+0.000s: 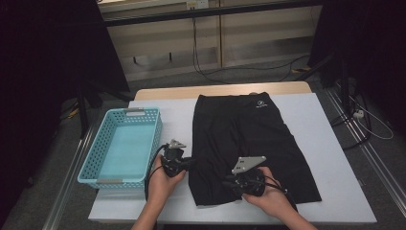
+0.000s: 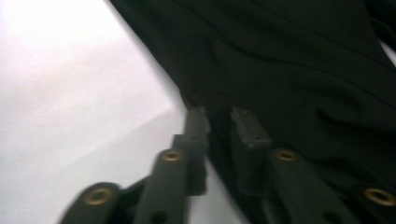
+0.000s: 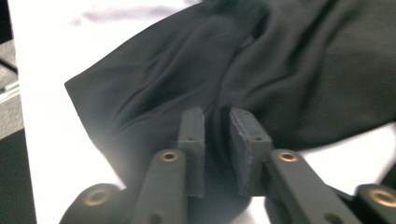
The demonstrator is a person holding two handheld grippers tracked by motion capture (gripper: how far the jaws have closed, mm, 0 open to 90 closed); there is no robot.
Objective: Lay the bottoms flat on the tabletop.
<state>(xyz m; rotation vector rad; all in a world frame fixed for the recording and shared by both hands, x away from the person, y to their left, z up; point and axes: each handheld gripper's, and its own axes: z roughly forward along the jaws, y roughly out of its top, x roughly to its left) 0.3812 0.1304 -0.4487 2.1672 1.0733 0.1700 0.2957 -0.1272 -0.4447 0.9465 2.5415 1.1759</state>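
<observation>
Black fabric, a pair of shorts (image 1: 249,143), lies flat on the white table (image 1: 325,124), waistband at the far side. The left gripper (image 2: 219,122) pinches its left hem edge; the right gripper (image 3: 215,122) pinches a fold near the bottom hem. A turquoise basket (image 1: 91,165) sits just left, clear of both.

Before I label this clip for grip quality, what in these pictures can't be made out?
- Left gripper view: motion blur; whether its fingers pinch the black fabric shorts at their edge cannot be told.
- Right gripper view: a dark fold sits in the gap; contact is unclear.
- High view: the white logo print is too small to read; hands hide both grippers' tips.
- High view: the turquoise plastic basket near wall hides part of its floor.
</observation>
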